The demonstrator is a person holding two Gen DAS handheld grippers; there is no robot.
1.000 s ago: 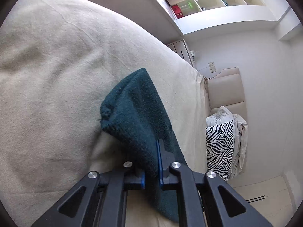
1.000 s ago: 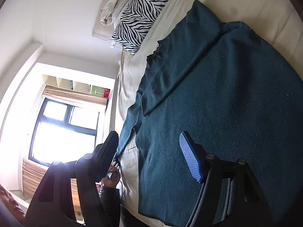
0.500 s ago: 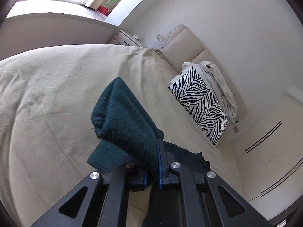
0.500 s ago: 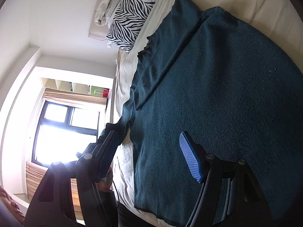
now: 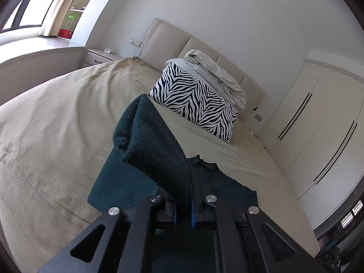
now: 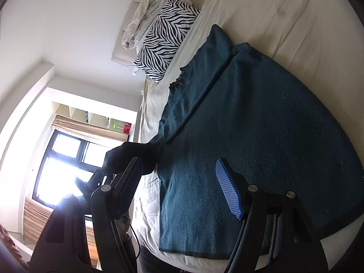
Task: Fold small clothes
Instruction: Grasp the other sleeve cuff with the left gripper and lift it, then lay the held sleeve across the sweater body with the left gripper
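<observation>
A dark teal knit garment [image 6: 250, 125] lies spread on the beige bed sheet [image 6: 284, 11], with one sleeve folded across its upper part. My left gripper [image 5: 183, 209] is shut on the garment's other sleeve [image 5: 147, 141], which stands up bunched between the pads, lifted off the sheet. In the right wrist view that lifted sleeve [image 6: 132, 152] shows as a dark shape against the window, at the garment's left edge. My right gripper [image 6: 177, 166] hovers open over the garment's near part, with nothing between its fingers.
A zebra-print pillow [image 5: 193, 107] and a crumpled pale cloth [image 5: 216, 72] lie against the padded headboard [image 5: 173, 41]. A nightstand [image 5: 100, 55] stands left of the bed, white wardrobe doors [image 5: 318, 125] on the right. The beige sheet [image 5: 56, 125] stretches wide to the left.
My left gripper has risen and rolled with the sleeve in it, swinging from the bed's side towards the headboard and over the garment. The right gripper drifted slightly and stayed open.
</observation>
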